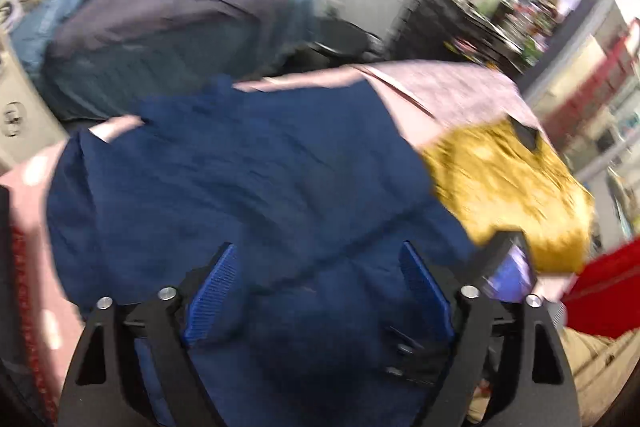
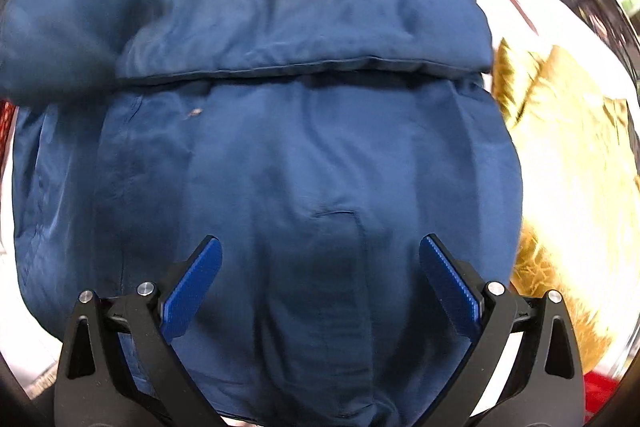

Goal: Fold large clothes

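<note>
A large dark blue garment (image 1: 248, 171) lies spread on a pink-covered table (image 1: 452, 87). In the right wrist view the same blue garment (image 2: 280, 147) fills the frame, its far part folded over with a straight hem edge across the middle. My left gripper (image 1: 318, 259) is open above the near part of the garment, holding nothing. My right gripper (image 2: 320, 251) is open above the garment, holding nothing. The other gripper's black body (image 1: 504, 267) shows at the right of the left wrist view.
A mustard yellow cloth (image 1: 508, 187) lies to the right of the blue garment; it also shows in the right wrist view (image 2: 568, 163). A pile of grey and light blue clothes (image 1: 160, 27) sits behind the table. A red item (image 1: 604, 291) is at the right edge. Dark shelving (image 1: 472, 15) stands behind.
</note>
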Action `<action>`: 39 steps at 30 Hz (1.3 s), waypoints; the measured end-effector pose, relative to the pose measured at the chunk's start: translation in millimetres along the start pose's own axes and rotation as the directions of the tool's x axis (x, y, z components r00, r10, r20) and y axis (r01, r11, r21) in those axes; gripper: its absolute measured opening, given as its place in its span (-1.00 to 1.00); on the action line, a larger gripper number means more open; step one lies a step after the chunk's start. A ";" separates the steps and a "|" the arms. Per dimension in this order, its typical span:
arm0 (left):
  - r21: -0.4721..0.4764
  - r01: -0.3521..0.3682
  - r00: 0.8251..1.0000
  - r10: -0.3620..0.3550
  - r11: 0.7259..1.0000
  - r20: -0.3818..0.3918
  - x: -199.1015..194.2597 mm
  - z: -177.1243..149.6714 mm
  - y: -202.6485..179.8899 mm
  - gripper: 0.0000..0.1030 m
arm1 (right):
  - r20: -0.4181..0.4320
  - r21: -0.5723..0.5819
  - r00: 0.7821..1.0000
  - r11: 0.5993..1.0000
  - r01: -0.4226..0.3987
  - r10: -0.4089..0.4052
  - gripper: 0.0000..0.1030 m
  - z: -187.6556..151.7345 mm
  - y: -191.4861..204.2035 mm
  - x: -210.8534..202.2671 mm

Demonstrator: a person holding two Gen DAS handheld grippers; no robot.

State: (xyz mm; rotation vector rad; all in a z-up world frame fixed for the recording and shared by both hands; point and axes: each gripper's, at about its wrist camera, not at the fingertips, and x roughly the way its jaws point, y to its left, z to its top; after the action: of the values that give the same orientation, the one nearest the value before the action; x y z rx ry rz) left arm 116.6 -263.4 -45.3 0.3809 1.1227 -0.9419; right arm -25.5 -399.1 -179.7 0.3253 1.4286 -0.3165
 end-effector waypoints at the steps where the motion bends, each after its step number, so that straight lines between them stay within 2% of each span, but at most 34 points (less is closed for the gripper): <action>1: 0.022 0.008 1.000 -0.008 1.000 -0.001 2.6 -3.4 -9.8 0.68 | -0.003 0.010 1.000 1.000 0.000 0.000 0.89 1.4 -3.9 0.6; 4: 0.060 0.006 1.000 -0.007 0.998 0.016 5.0 -21.1 -22.5 0.76 | -0.007 0.021 1.000 1.000 0.002 -0.001 0.89 1.7 -12.2 2.6; 6: 0.020 -0.023 1.000 0.022 1.000 0.019 3.4 -32.6 -11.1 0.77 | 0.002 0.008 1.000 1.000 0.003 -0.003 0.89 6.3 -14.2 2.1; 8: -0.062 -0.049 0.999 0.051 0.997 0.018 -2.2 -44.9 8.7 0.77 | 0.025 -0.024 1.000 1.000 0.006 -0.006 0.89 6.5 -5.6 -1.5; 11: -0.254 -0.104 0.994 0.110 0.962 0.009 -12.3 -68.0 61.1 0.77 | 0.109 -0.134 0.994 0.991 0.027 -0.012 0.89 12.9 27.1 -18.5; 13: -0.391 -0.136 0.990 0.141 0.910 -0.017 -17.9 -93.7 98.8 0.77 | 0.174 -0.231 0.985 0.971 0.053 -0.012 0.89 20.4 50.6 -30.0; 14: -0.429 -0.148 0.988 0.150 0.891 -0.030 -20.8 -102.8 111.0 0.77 | 0.213 -0.289 0.977 0.955 0.075 -0.013 0.89 23.5 64.0 -35.8; 15: -0.473 -0.168 0.985 0.163 0.865 -0.053 -23.1 -117.7 125.3 0.77 | 0.248 -0.345 0.969 0.933 0.100 -0.012 0.89 26.7 78.9 -40.1; 18: -0.568 -0.220 0.975 0.197 0.793 -0.103 -30.9 -161.0 153.5 0.77 | 0.381 -0.540 0.924 0.809 0.234 -0.014 0.89 31.5 140.7 -46.7; 22: -0.636 -0.260 0.965 0.211 0.726 -0.153 -37.2 -203.8 168.2 0.77 | 0.482 -0.665 0.876 0.646 0.374 -0.011 0.88 28.2 201.0 -37.0; 24: -0.669 -0.262 0.965 0.207 0.695 -0.163 -40.2 -219.9 172.7 0.77 | 0.504 -0.690 0.863 0.593 0.415 -0.018 0.80 30.9 220.5 -26.5; 25: -0.683 -0.263 0.965 0.203 0.682 -0.169 -41.4 -226.2 174.7 0.77 | 0.502 -0.694 0.865 0.585 0.419 -0.024 0.64 37.1 229.5 -24.4; 26: -0.697 -0.264 0.964 0.200 0.667 -0.174 -41.3 -232.8 176.3 0.77 | 0.488 -0.699 0.873 0.587 0.409 -0.028 0.54 40.4 233.0 -21.0; 28: -0.712 -0.265 0.964 0.198 0.650 -0.178 -40.7 -239.4 178.1 0.77 | 0.436 -0.690 0.900 0.631 0.354 -0.028 0.04 54.0 234.0 -16.8; 29: -0.719 -0.263 0.964 0.196 0.644 -0.177 -40.0 -241.6 179.4 0.77 | 0.404 -0.674 0.914 0.669 0.314 -0.021 -0.10 62.9 229.6 -18.2; 30: -0.721 -0.263 0.964 0.196 0.641 -0.178 -39.6 -242.7 180.3 0.77 | 0.361 -0.645 0.933 0.723 0.248 0.002 -0.37 74.6 223.1 -22.1; 31: -0.722 -0.263 0.964 0.195 0.640 -0.178 -39.3 -242.4 181.2 0.77 | 0.323 -0.611 0.946 0.771 0.178 0.038 -0.54 82.1 214.0 -28.5; 32: -0.721 -0.262 0.965 0.194 0.641 -0.177 -38.6 -242.6 182.6 0.77 | 0.274 -0.551 0.956 0.832 0.066 0.106 -0.59 95.4 198.4 -36.7; 33: -0.720 -0.257 0.966 0.192 0.645 -0.174 -37.4 -240.1 183.5 0.77 | 0.229 -0.451 0.952 0.889 -0.080 0.202 -0.65 111.4 173.6 -47.6; 34: -0.716 -0.251 0.968 0.189 0.652 -0.168 -37.8 -236.3 184.1 0.77 | 0.218 -0.360 0.941 0.918 -0.169 0.259 -0.69 116.7 148.2 -52.6; 35: -0.712 -0.247 0.969 0.188 0.657 -0.163 -36.4 -237.4 182.9 0.77 | 0.221 -0.278 0.931 0.934 -0.225 0.290 -0.70 125.4 127.9 -56.3; 37: -0.693 -0.237 0.971 0.181 0.681 -0.154 -32.8 -224.5 183.2 0.77 | 0.238 -0.110 0.918 0.948 -0.299 0.317 -0.71 141.0 85.7 -58.7; 39: -0.671 -0.227 0.974 0.175 0.706 -0.145 -28.8 -212.4 180.1 0.77 | 0.246 0.048 0.905 0.928 -0.370 0.348 -0.72 155.3 39.3 -53.4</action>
State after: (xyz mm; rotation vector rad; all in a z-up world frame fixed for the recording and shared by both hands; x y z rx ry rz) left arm 130.9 -1.1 -142.4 -0.0814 1.3782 -0.2645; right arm 125.2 -424.8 -108.0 0.6009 1.0968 -0.1142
